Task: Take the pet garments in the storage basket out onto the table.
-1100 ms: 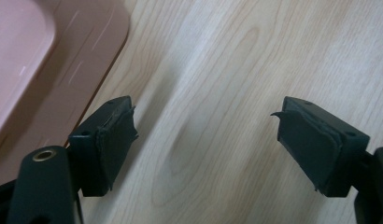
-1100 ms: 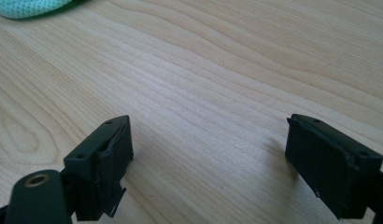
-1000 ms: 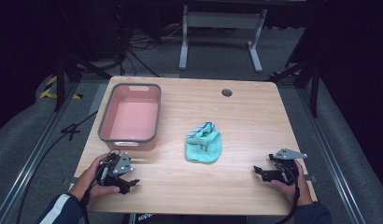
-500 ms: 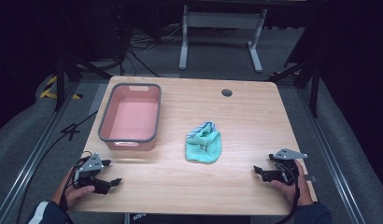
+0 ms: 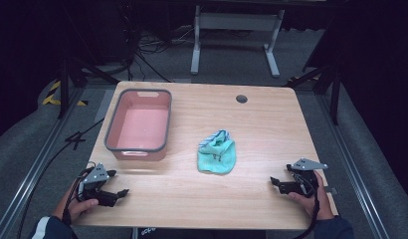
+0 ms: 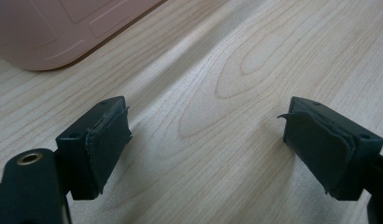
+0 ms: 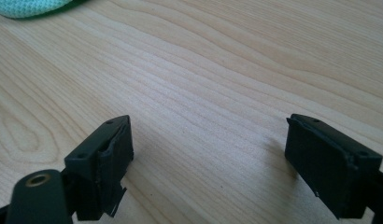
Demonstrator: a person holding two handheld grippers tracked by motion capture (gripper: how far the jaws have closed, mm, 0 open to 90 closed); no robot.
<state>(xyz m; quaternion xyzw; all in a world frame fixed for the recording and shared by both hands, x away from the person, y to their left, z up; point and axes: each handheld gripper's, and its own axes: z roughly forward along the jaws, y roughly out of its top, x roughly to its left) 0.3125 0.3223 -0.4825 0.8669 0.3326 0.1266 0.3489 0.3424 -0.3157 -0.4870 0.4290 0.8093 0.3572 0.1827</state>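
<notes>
- Left gripper (image 5: 123,191) has slid out to the near left corner since a second ago; right gripper (image 5: 272,181) unchanged.
- Tabletop (image 5: 261,129): wood-grain, both grippers low over its near edge.
- Pink bin (image 5: 139,124): just ahead of left gripper, empty.
- Teal cloth (image 5: 217,152): crumpled, between the grippers, ahead of both.
- Left gripper jaws spread wide, nothing held.
- Right gripper jaws likewise apart, nothing between.

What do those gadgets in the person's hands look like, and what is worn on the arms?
Each hand holds a black gripper: left gripper, right gripper. Each carries a grey three-cornered plate on top and trails a black cable. The black pads look frayed at the edges. The dark sleeves have a white stripe on the left one.
</notes>
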